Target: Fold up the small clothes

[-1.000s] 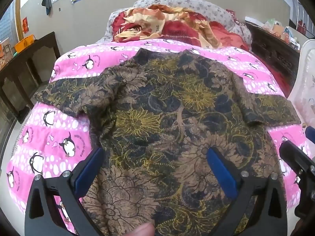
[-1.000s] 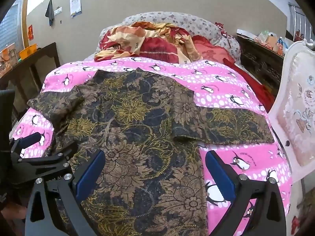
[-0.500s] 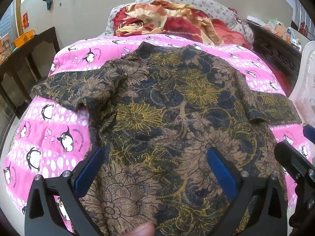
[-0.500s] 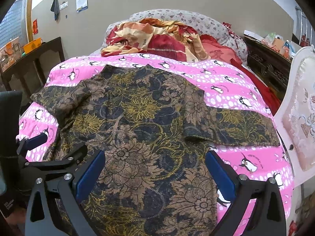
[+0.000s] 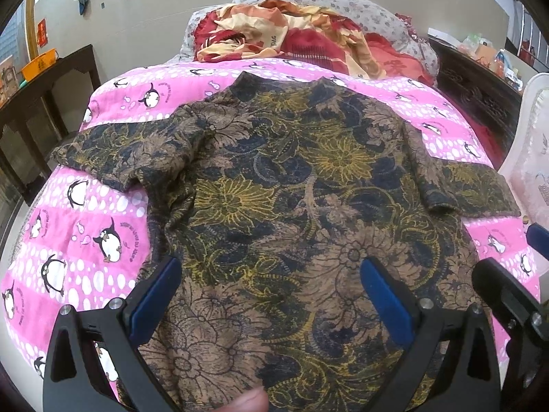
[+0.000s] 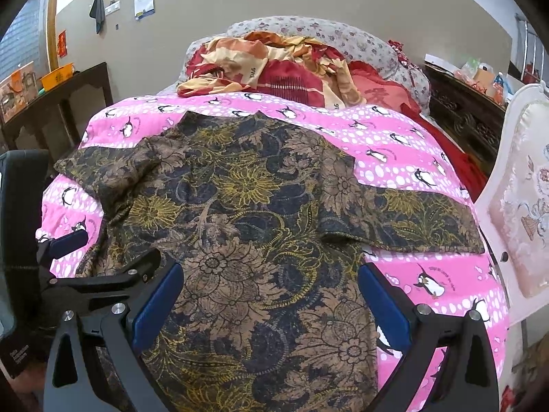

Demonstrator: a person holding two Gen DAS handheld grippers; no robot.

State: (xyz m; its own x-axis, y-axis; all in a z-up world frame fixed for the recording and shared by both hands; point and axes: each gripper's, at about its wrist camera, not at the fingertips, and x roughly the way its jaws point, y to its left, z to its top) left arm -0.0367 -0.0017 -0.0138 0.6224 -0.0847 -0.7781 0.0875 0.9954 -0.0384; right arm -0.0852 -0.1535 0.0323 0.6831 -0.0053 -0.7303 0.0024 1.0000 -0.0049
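Both claws, left claw (image 5: pixel 271 295) and right claw (image 6: pixel 271 295), hang wide open over the flowery shirt (image 5: pixel 295 213) spread on the penguin blanket (image 5: pixel 85 233). A crumpled red quilt (image 6: pixel 274 65) sits at the frame's top.

Left tool (image 5: pixel 271 295) and right tool (image 6: pixel 271 295) side by side, both spread wide, holding nothing.

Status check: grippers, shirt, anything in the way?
Left gripper open, above the shirt. Right gripper open, same. Shirt spread flat on the pink blanket, sleeves out, unfolded. Nothing on the shirt.
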